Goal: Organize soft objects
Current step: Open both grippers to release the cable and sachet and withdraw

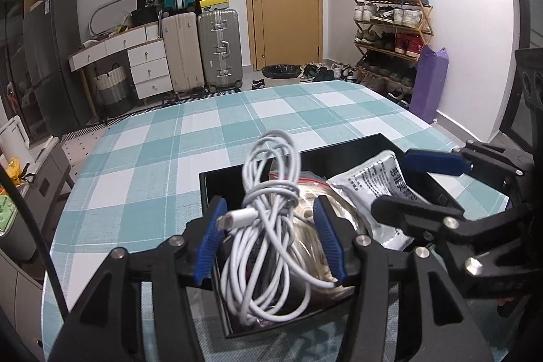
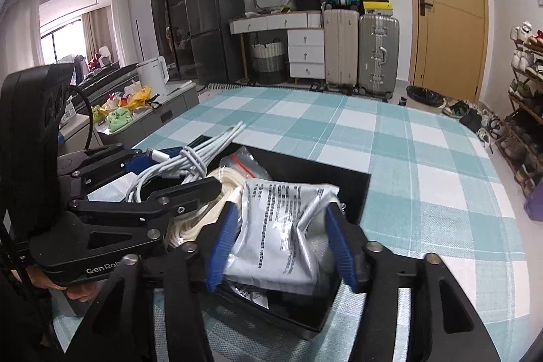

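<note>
A black open box (image 1: 339,151) (image 2: 353,189) sits on the teal checked tablecloth (image 1: 203,131). A coiled white charging cable (image 1: 268,226) (image 2: 190,158) lies in its left part, between the blue pads of my left gripper (image 1: 270,206) (image 2: 176,168), which stand apart from it, open. A silver printed packet (image 1: 383,178) (image 2: 281,226) lies in the right part of the box. My right gripper (image 2: 281,212) (image 1: 390,182) is open around it, with a gap at the right pad. Between the two sits a clear zip bag (image 2: 244,165) holding cream cord.
The tablecloth (image 2: 424,158) stretches far beyond the box. A grey side cabinet (image 2: 163,114) with a white kettle (image 2: 154,73) and snack bags stands left of the table. Suitcases (image 1: 217,50), a door and a shoe rack (image 1: 390,33) line the far wall.
</note>
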